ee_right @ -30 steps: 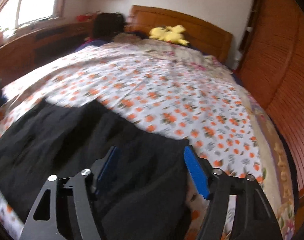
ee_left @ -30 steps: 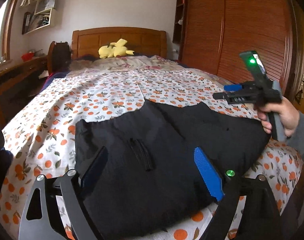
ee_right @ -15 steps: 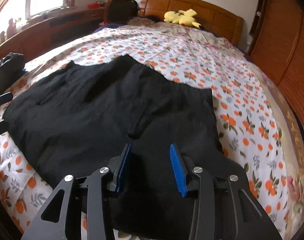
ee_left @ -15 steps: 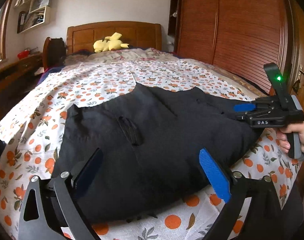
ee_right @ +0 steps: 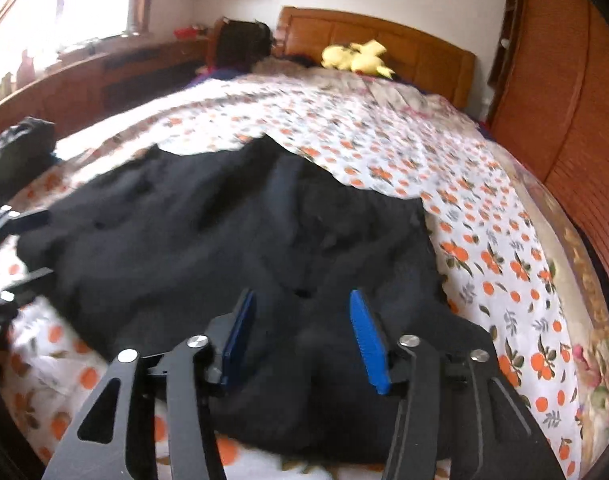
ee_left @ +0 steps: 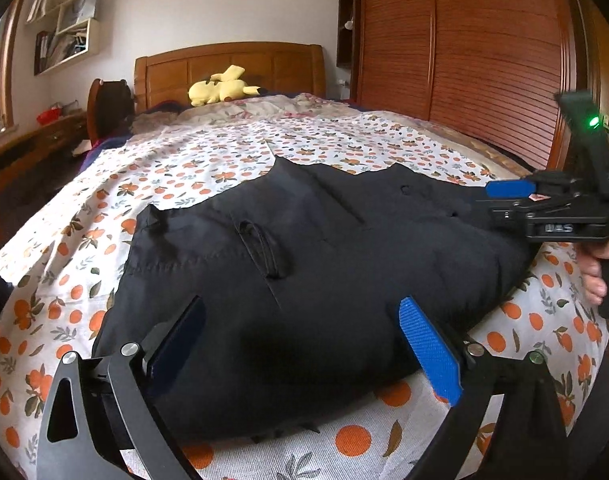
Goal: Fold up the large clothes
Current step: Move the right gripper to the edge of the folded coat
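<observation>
Both grippers have dropped closer to the black garment (ee_left: 304,272) since a second ago. It lies spread flat across the foot of the orange-print bedsheet (ee_left: 208,168), dark and puffy, with a short strap loop near its middle. Spread wide, the left gripper (ee_left: 300,344) hovers over the near hem, gripping nothing. The right gripper (ee_right: 300,336), half open after its jaws just widened, hangs over the cloth unpinched.

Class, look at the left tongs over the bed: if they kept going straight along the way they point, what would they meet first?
Most likely the black garment spread on the bedsheet. The left tongs are open and angled down at it, though depth is hard to judge.
</observation>
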`<state>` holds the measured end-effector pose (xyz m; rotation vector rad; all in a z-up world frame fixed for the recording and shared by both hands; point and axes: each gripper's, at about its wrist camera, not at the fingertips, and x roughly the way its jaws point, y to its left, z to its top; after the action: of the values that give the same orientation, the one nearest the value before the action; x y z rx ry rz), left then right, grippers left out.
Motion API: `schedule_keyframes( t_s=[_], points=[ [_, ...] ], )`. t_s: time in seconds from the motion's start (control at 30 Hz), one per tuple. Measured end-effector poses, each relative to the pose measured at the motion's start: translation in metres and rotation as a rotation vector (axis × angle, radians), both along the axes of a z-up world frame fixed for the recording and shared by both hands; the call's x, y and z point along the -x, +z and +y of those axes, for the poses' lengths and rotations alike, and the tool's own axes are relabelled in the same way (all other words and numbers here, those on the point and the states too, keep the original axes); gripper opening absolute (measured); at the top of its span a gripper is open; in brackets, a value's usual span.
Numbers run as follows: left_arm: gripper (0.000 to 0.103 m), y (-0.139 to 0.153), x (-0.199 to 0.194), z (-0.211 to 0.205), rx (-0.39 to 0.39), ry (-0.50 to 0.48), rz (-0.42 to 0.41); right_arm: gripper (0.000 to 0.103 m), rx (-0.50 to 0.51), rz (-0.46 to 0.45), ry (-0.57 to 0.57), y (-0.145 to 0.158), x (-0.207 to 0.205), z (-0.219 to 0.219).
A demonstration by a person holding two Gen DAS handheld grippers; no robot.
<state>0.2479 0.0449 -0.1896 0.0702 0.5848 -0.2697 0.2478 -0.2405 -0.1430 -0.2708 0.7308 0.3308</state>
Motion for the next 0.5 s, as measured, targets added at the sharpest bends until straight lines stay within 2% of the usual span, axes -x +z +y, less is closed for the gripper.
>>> schedule_keyframes(
  t_s=[0.13, 0.3, 0.43, 0.5],
  points=[
    [0.098, -0.003, 0.0, -0.003, -0.018, 0.005, -0.003, 0.05, -0.017, 0.044, 0.051, -0.007, 0.005, 0.018],
    [0.098, -0.006, 0.0, -0.002, -0.019, 0.013, -0.001, 0.051, 0.003, 0.12, 0.032, -0.042, -0.001, 0.026],
    [0.098, -0.007, 0.0, 0.002, -0.002, 0.017, 0.0, 0.054, -0.017, 0.107, 0.023, -0.036, 0.008, 0.021],
    [0.098, -0.007, 0.0, 0.004, 0.006, 0.014, -0.005, 0.062, -0.018, 0.087, 0.012, -0.028, 0.014, 0.015]
  ],
)
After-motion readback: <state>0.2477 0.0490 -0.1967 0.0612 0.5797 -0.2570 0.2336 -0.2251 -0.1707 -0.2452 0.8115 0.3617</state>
